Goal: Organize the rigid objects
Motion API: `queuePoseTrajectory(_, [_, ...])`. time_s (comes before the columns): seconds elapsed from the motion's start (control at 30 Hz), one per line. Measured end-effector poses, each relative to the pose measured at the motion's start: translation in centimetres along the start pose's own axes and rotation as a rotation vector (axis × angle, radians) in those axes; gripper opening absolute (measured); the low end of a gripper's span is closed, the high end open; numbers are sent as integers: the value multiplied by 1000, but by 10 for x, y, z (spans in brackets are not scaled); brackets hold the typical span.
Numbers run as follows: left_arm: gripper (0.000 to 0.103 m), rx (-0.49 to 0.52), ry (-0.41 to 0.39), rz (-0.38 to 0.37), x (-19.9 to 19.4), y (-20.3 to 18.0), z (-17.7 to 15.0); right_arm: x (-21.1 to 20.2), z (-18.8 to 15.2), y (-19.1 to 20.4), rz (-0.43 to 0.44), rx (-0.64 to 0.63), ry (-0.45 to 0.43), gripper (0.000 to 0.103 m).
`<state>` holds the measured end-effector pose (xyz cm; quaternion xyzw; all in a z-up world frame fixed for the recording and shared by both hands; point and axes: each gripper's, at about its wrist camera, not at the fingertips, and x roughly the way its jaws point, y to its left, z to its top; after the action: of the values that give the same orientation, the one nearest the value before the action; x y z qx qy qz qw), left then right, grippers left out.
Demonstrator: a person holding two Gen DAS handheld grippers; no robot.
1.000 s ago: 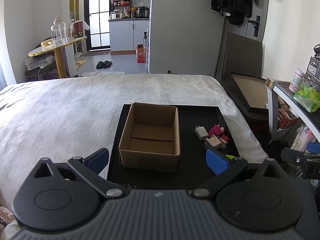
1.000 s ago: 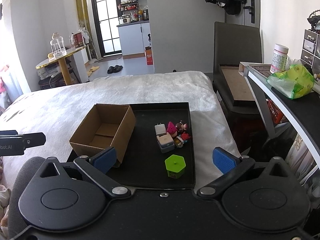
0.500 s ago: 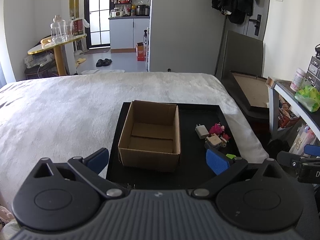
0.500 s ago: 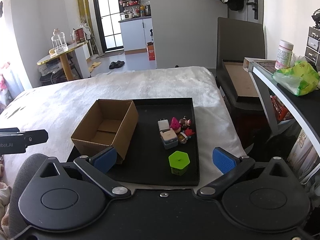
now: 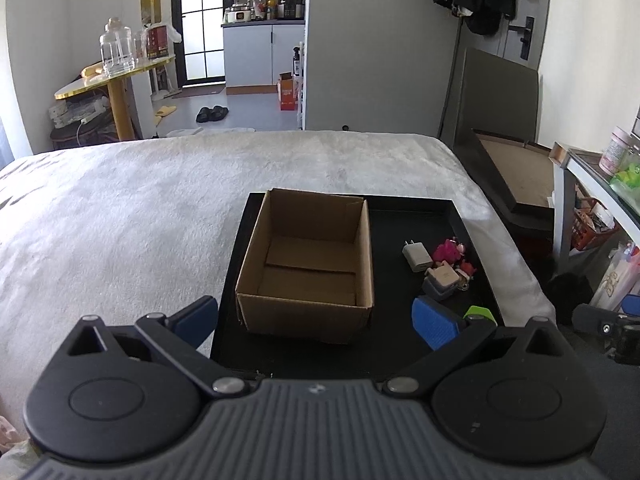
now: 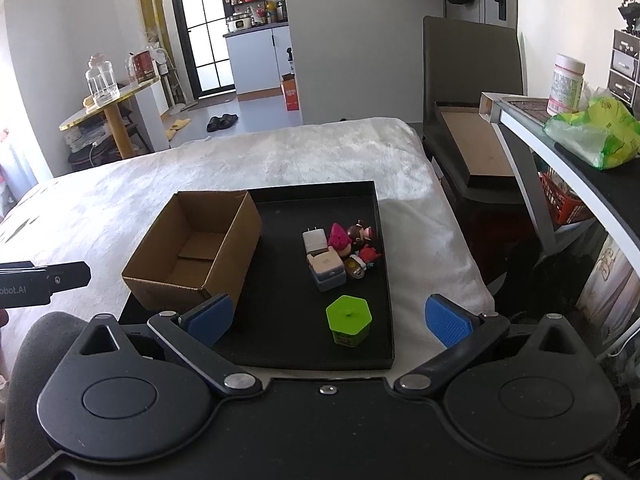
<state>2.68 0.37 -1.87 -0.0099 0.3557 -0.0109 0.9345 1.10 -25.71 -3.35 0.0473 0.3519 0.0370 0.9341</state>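
An empty open cardboard box (image 5: 308, 264) (image 6: 196, 248) stands on the left half of a black tray (image 5: 400, 344) (image 6: 280, 312) on the bed. On the tray's right half lie a white charger (image 5: 417, 256) (image 6: 315, 239), a beige and grey block (image 6: 328, 268), small red and pink figures (image 6: 352, 244) and a green hexagonal box (image 6: 349, 319). My left gripper (image 5: 316, 320) hangs open before the cardboard box, holding nothing. My right gripper (image 6: 328, 316) is open near the tray's front edge, with the green box between and beyond its fingers, untouched.
The white bed cover (image 5: 120, 220) spreads left and behind the tray. A desk (image 6: 580, 168) with a green bag and a jar stands to the right, a dark chair (image 6: 472, 80) beyond it. The other gripper shows at the left edge (image 6: 40, 284).
Both cameras have moved slightly forward and lower toward the tray, so the box and small items sit a little closer. Both grippers stay open and nothing on the tray has moved.
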Motion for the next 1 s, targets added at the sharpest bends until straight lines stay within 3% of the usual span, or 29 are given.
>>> queuePoseTrajectory(1.0, [100, -14, 52, 93, 52, 18, 16, 47, -2, -20, 4, 42, 68, 103])
